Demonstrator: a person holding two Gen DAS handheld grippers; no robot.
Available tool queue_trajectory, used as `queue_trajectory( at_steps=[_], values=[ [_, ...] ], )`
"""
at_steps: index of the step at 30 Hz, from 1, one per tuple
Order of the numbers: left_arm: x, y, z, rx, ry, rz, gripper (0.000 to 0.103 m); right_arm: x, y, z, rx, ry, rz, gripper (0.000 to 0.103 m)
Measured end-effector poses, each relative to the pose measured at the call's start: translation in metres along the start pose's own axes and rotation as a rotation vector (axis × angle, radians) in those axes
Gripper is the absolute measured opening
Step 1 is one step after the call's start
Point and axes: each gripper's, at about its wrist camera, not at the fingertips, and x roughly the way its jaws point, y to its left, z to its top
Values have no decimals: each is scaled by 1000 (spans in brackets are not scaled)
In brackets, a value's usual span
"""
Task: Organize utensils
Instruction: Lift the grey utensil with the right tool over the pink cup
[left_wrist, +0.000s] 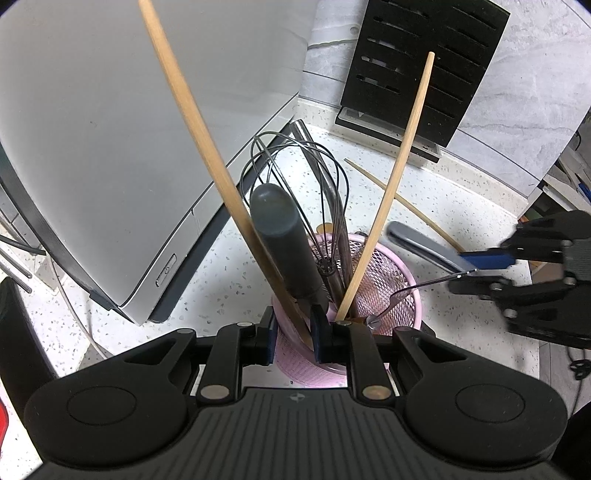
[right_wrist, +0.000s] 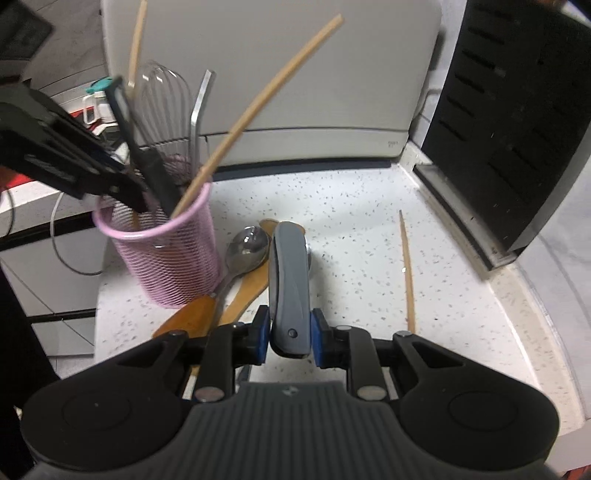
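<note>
My right claw is clenched on the grey-handled utensil, low over the desk beside the pink mesh cup. My left claw grips the cup's near rim. I reckon the crowded cup is the risk: the whisk and leaning chopsticks could block entry, and a hard push might tip it.

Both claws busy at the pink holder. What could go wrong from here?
1. The pink mesh holder is crowded: whisk, dark handle and two chopsticks. Dropping the grey tool in from the right claw may snag them.
2. The left claw sits at the holder's rim; a tug might tip it.
3. The spoon and wooden spatula lie against the holder and might get knocked.
</note>
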Motion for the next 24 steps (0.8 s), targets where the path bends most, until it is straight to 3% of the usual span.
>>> queue_trajectory(
  at_steps=[13, 24],
  values=[
    [1, 0, 0, 0, 1, 3, 21, -55, 49, 10, -252, 83, 22, 20],
    [1, 1, 0, -1, 0, -5, 21, -57, 75, 43, -381, 170, 27, 20]
  ],
)
